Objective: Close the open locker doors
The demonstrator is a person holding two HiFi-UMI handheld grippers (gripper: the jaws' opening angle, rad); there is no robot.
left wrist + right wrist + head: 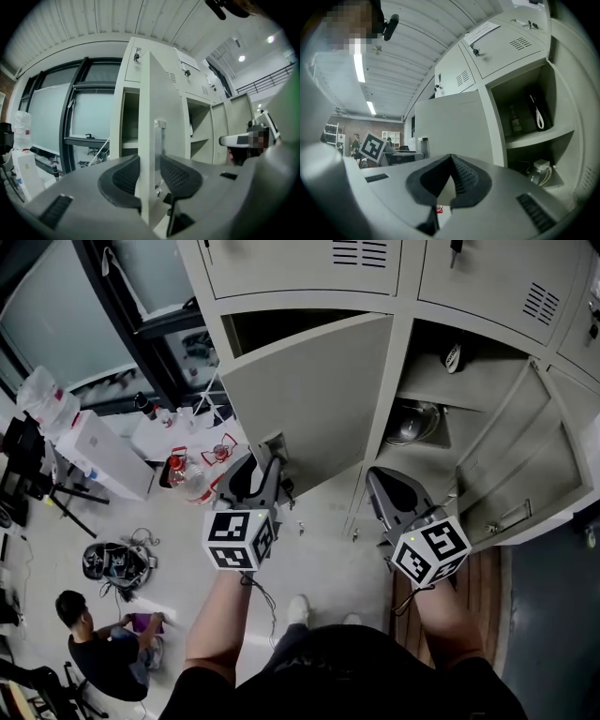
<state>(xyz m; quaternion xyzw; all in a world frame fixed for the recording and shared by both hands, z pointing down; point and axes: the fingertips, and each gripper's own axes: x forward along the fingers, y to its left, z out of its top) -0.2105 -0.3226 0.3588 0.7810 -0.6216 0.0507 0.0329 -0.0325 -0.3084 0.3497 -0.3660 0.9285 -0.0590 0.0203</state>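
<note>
the left gripper (270,457) has its jaws part-way closed and clamped on the free edge of the wide-open pale grey sheet-metal locker door (314,395). in the left gripper view the dark ribbed pads (123,177) sit one on each face of that thin edge, just under the small metal latch tab (161,124). in the head view this door stands out from the cabinet at about 12 o'clock of the left gripper, and its hinge side looks to be on the upright post toward 1 o'clock. the right gripper (380,482) is at 3 o'clock of the left one with its jaws pressed fully together and nothing between them (451,159). it points at the lower open compartment, where a shiny steel bowl (412,423) sits on the shelf. a second pale grey sheet-metal door with a bar handle (525,460) hangs open at 3 o'clock of the head view and is untouched. the step in hand looks like swinging the gripped door shut. to do it well, the hand should follow the door's arc around the hinge rather than drag the edge straight. the pinch should be firm enough not to slip yet not bend the sheet. the jaws should let go before the edge reaches the frame so they are not trapped, and the last bit should be a flat push on the door's face.
</note>
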